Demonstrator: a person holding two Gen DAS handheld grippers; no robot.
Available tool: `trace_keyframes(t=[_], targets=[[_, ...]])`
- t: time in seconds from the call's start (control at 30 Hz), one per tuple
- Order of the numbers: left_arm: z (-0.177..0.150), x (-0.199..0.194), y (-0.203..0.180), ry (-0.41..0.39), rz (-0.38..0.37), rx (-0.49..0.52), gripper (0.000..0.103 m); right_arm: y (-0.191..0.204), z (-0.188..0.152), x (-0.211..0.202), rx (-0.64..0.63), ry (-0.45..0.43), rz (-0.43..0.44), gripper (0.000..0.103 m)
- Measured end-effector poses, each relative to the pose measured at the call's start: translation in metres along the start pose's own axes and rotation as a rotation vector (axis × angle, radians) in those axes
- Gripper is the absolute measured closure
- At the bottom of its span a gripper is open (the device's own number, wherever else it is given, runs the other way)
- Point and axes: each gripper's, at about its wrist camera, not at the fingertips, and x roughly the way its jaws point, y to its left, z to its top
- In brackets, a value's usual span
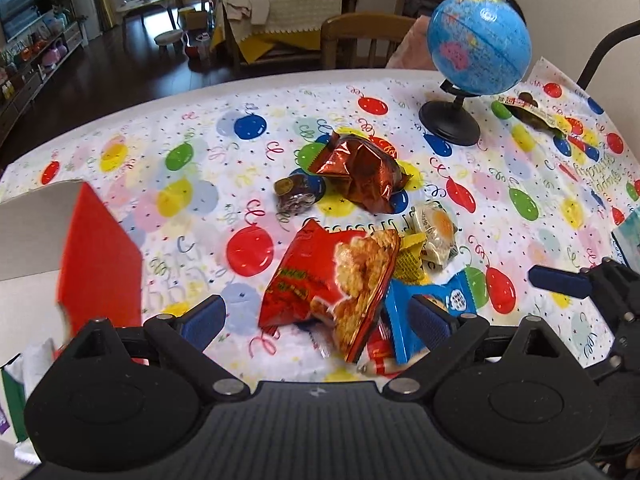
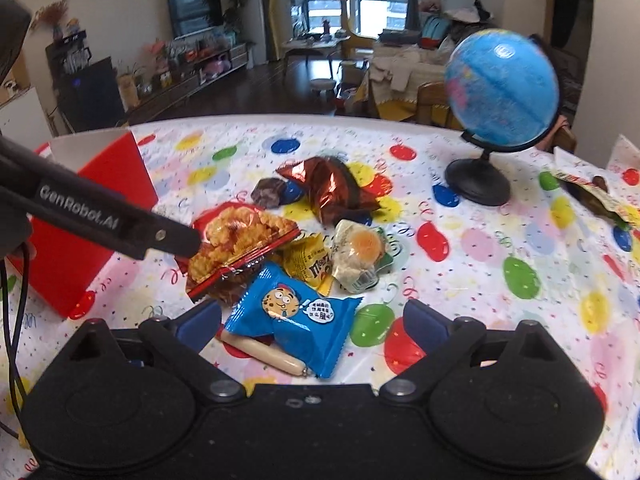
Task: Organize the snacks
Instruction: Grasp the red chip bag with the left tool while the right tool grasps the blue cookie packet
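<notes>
Surface (image 2: 460, 292) under a balloon-print cover; red box (image 2: 88, 224) open at its top on my left side, globe (image 2: 500, 92) far right. Snack pile sits mid-surface, between box and globe. Largest: red chip bag (image 1: 320, 280), lying directly ahead of my left hand-held gripper (image 1: 320, 318), long axis running away from me and tilted slightly right; the bag's near end lies between the open jaws, pads apparently not yet pressing it. Left hand pitched steeply down over it. Blue cookie packet (image 2: 296, 312) lies just ahead of my right hand-held gripper (image 2: 312, 320), also wide open, nothing held; packet's long axis runs diagonally across the jaw gap. A sausage stick (image 2: 264, 352) pokes out beneath the packet. Judgement: left hand is nearer the chip bag and the box, so that bag goes first. Smaller items beyond: brown foil bag (image 2: 332, 192), yellow candy packet (image 2: 308, 260), clear-wrapped pastry (image 2: 356, 256).
</notes>
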Motion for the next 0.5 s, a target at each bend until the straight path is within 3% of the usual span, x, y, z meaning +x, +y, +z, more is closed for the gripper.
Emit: trace_keyframes(t=[0.5], targets=[[0.013, 0.055, 0.002, 0.114, -0.034, -0.001, 0.006, 0.0, 0.0, 0.048, 0.101, 0.094, 0.06, 0.011]])
